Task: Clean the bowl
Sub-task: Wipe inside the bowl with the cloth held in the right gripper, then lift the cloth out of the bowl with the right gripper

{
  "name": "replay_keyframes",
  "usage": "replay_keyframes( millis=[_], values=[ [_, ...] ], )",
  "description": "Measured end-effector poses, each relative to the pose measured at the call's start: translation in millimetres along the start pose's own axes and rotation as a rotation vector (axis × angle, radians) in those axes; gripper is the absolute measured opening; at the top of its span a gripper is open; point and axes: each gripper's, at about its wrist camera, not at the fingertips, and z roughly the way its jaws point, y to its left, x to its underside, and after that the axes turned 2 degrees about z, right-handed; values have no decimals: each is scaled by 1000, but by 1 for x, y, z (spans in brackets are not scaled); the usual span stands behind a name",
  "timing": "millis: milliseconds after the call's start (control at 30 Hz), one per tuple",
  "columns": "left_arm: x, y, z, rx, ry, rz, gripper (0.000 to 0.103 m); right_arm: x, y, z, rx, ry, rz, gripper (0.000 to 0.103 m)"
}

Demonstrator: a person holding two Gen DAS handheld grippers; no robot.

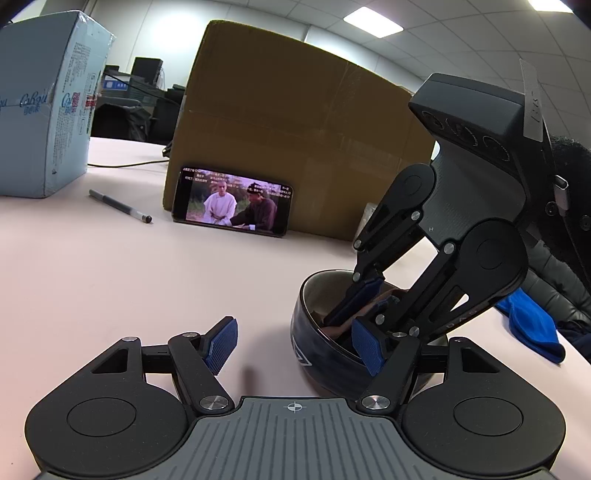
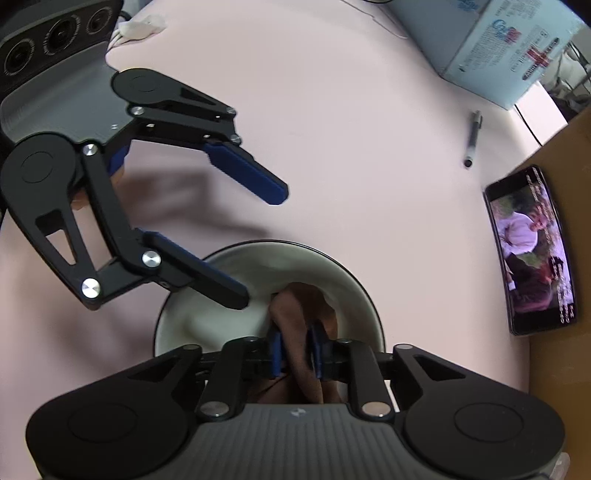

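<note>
A bowl, dark blue outside [image 1: 325,350] and pale inside [image 2: 325,273], sits on the pink table, tilted toward my left gripper. My left gripper [image 1: 295,347] is open; its right finger lies over the bowl's near rim, its left finger over bare table. It also shows in the right wrist view [image 2: 264,251], with one finger across the bowl's rim. My right gripper [image 2: 295,350] reaches down into the bowl and is shut on a brown cloth [image 2: 299,314]. In the left wrist view the right gripper [image 1: 365,302] sits inside the bowl with the cloth [image 1: 373,314] between its pads.
A phone [image 1: 232,201] playing video leans on a big cardboard box [image 1: 295,147]. A pen [image 1: 118,205] and a pale blue carton [image 1: 40,122] lie to the left. A blue cloth [image 1: 532,325] lies at the table's right edge. White tissue [image 2: 140,24] lies far off.
</note>
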Motion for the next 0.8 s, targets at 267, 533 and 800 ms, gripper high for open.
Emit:
replay_keyframes(
  millis=[267, 533, 800],
  values=[
    [-1, 0, 1, -1, -1, 2, 69, -1, -4, 1, -11, 0, 6, 41],
    [-1, 1, 3, 1, 0, 0, 69, -2, -8, 4, -41, 35, 27, 37],
    [0, 0, 2, 3, 0, 0, 70, -4, -3, 4, -58, 74, -10, 23]
  ],
)
